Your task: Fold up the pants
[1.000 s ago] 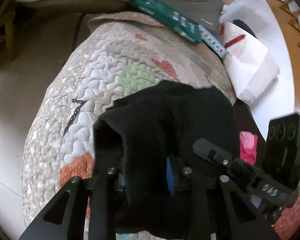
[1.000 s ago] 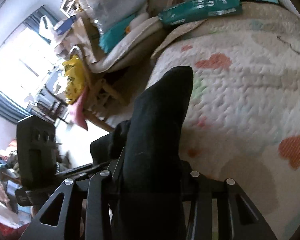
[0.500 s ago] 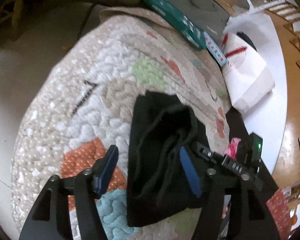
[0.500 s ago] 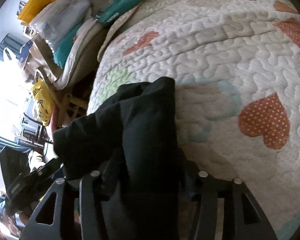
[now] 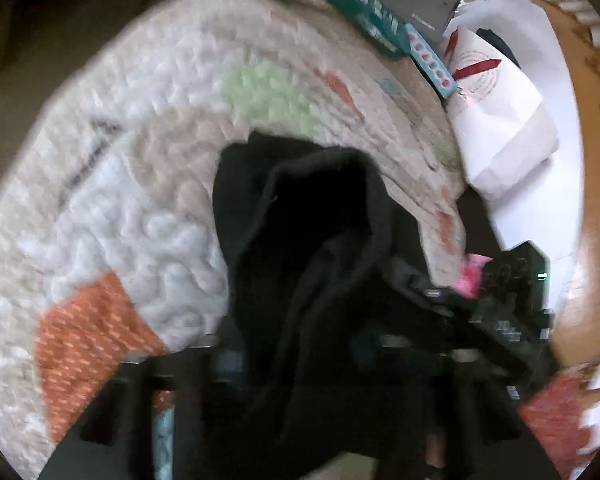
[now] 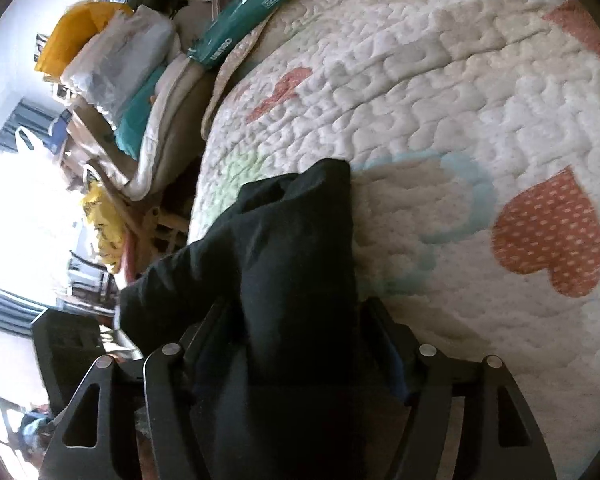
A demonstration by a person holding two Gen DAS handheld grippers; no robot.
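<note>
Plainly, soft black fabric pants (image 5: 300, 264) bunched at lower centre on a puffy quilted cream bedspread with dotted orange hearts (image 6: 440, 92), cloth between both pairs of tongs.

Left tongs (image 5: 296, 360) sit low in their blurred frame, fingers spread around a thick fold; whether they pinch it I cannot tell. Right tongs (image 6: 300, 344) point up the frame, fingers (image 6: 396, 364) spread wide with the pants' rounded fold (image 6: 300, 248) draped between, gripped or loose I cannot tell. Only the left view shows a white paper bag with red marks (image 5: 500, 120) upper right; both catch the long teal carton (image 6: 260, 12); only the right shows stacked bundles and a yellow bag (image 6: 80, 28) upper left.
</note>
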